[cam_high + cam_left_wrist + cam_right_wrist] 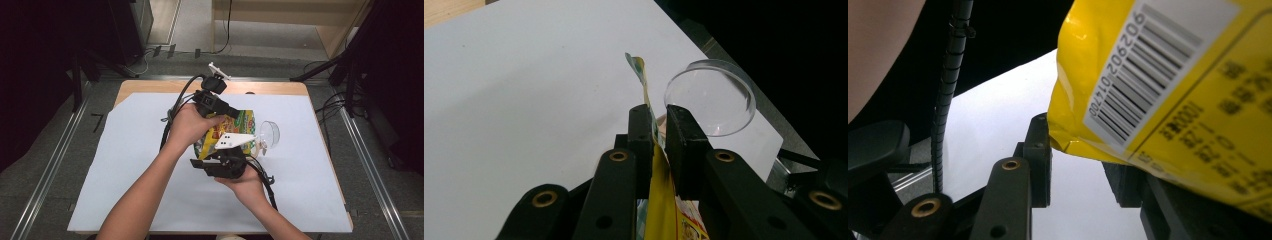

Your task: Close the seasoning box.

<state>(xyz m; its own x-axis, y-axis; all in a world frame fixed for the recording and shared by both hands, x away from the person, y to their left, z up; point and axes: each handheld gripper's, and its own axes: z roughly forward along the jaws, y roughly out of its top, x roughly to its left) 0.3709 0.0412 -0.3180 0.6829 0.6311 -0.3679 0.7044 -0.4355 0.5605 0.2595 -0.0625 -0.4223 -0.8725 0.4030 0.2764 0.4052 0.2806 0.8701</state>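
Holding a yellow snack bag (227, 131) up off the white sheet (125, 165) between both tools, the person had it near the table's middle, w/ a clear plastic cup (270, 134) lying on its side just beside the bag's right edge.

Left gripper (231, 111) came in from the far side; in the left gripper view its jaws were pressed nearly together on the bag's thin top seam (644, 85), which stuck up past the fingertips toward the cup (711, 97). So that one was pinching the bag.

Right gripper (220, 161) sat at the near side, under the bag's lower end. In the right gripper view the jaws stood apart, the bag's corner w/ barcode (1143, 65) hanging over them and touching the left jaw tip; the right jaw was mostly covered, so I couldn't tell if it really gripped or just propped the bag, prob. the latter.

Key relation: bag's long axis ran roughly far-to-near between the two tools, seam end at the left gripper, bottom end at the right. Cup lay to the right of that axis, nearer the left gripper's tips. Any pour or tear would prob. turn on that seam facing the cup.
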